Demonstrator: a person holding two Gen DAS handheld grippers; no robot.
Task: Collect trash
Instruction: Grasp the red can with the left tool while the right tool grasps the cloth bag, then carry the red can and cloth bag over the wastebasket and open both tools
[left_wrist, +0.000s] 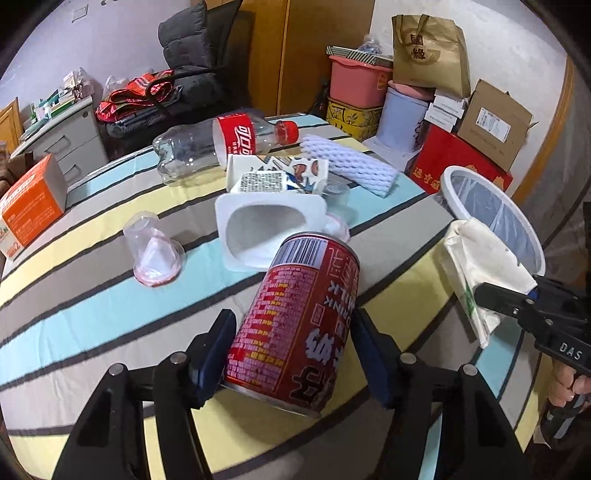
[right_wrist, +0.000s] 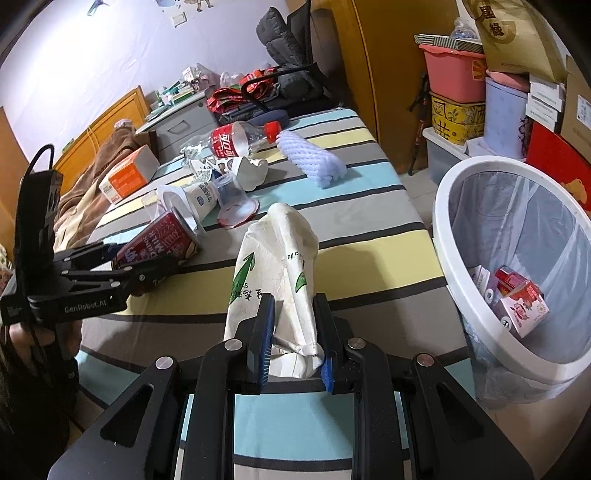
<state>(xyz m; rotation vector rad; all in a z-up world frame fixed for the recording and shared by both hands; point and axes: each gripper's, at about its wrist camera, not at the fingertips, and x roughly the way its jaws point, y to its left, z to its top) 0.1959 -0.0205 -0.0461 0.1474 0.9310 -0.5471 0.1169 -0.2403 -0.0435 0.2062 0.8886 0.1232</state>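
Note:
My left gripper (left_wrist: 291, 343) is shut on a red milk can (left_wrist: 295, 314), held tilted above the striped table; the can also shows in the right wrist view (right_wrist: 159, 240). My right gripper (right_wrist: 293, 328) is shut on a crumpled white paper bag with green print (right_wrist: 273, 266), also seen in the left wrist view (left_wrist: 480, 266), near the table's right edge. A white bin (right_wrist: 461, 280) with a clear liner stands beside the table on the right and holds small red and white cartons (right_wrist: 517, 306).
On the striped tablecloth (left_wrist: 92, 295) lie a white plastic tray (left_wrist: 258, 229), a cola bottle (left_wrist: 221, 144), a white foam net sleeve (left_wrist: 351, 166), paper cups (left_wrist: 280, 173), clear plastic cups (left_wrist: 155, 251) and an orange box (left_wrist: 29, 206). Boxes and tubs (left_wrist: 461, 122) stack behind the bin.

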